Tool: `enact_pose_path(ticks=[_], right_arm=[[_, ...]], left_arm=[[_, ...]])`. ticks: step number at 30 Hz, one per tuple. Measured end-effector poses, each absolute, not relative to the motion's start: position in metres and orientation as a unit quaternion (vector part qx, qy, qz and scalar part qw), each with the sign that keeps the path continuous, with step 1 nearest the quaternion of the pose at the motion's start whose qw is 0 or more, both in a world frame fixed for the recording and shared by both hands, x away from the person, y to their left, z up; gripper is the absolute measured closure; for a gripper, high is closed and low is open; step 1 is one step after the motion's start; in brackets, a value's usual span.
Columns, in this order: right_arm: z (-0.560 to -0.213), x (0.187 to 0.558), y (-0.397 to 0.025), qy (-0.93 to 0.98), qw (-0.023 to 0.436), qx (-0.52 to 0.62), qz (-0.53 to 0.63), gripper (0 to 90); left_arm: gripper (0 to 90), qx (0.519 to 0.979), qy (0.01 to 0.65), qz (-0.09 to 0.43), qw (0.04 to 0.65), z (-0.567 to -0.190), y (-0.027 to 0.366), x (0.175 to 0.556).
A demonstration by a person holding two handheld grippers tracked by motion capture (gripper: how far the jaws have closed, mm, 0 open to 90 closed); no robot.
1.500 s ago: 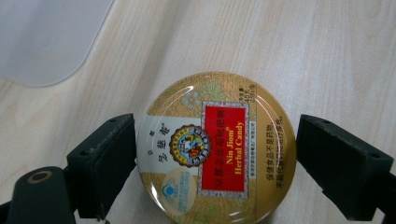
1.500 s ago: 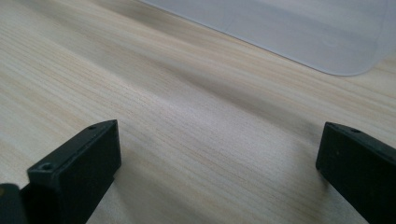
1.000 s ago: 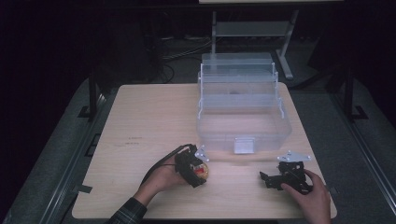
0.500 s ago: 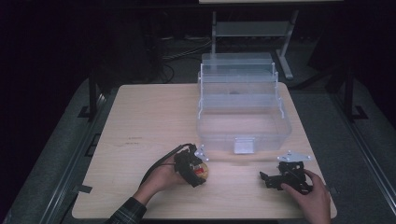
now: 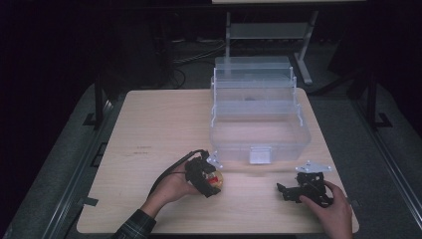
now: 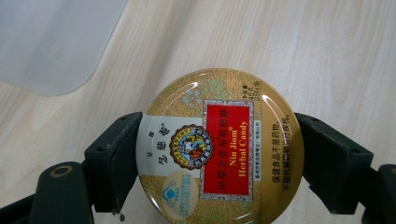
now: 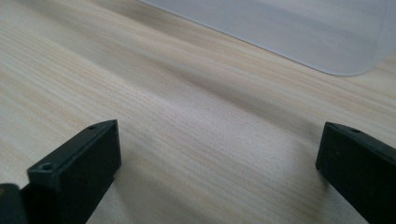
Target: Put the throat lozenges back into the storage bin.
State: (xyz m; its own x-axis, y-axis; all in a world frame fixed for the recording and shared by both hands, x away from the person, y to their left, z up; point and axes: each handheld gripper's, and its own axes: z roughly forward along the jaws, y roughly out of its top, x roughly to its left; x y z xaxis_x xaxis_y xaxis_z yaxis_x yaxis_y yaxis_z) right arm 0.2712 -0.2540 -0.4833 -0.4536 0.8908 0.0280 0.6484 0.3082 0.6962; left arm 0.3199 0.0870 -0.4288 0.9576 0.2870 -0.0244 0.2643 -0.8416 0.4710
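My left tool (image 5: pixel 208 178) sits in the lower middle of the high view, and its two black jaws are closed against the rim of a round Nin Jiom Herbal Candy tin (image 6: pixel 219 148), one jaw pressing on each side. In the left gripper view the tin fills the centre and lower part of the frame, its gold lid facing up with a red label panel at the right of the lid and a white panel at the left. The tin lies on the pale wooden table (image 5: pixel 159 124), just below and to the left of the near corner of the clear plastic storage box (image 5: pixel 259 122), whose frosted edge shows in the upper left of the left gripper view. That box stands open in the upper middle of the high view, its stepped trays spread toward the top. My right tool (image 5: pixel 293 191) rests at the lower right of the high view, well apart from the tin, with its jaws spread wide and nothing between them but bare table grain.
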Motion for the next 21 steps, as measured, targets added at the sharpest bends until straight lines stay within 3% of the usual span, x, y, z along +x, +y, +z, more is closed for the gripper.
enact_pose_path(ticks=[21], right_arm=[[-0.483,0.271,-0.254,0.787,0.185,0.489,0.327,0.0]], left_arm=[[19.8,0.956,0.142,0.028,0.256,-0.404,0.091,0.325]])
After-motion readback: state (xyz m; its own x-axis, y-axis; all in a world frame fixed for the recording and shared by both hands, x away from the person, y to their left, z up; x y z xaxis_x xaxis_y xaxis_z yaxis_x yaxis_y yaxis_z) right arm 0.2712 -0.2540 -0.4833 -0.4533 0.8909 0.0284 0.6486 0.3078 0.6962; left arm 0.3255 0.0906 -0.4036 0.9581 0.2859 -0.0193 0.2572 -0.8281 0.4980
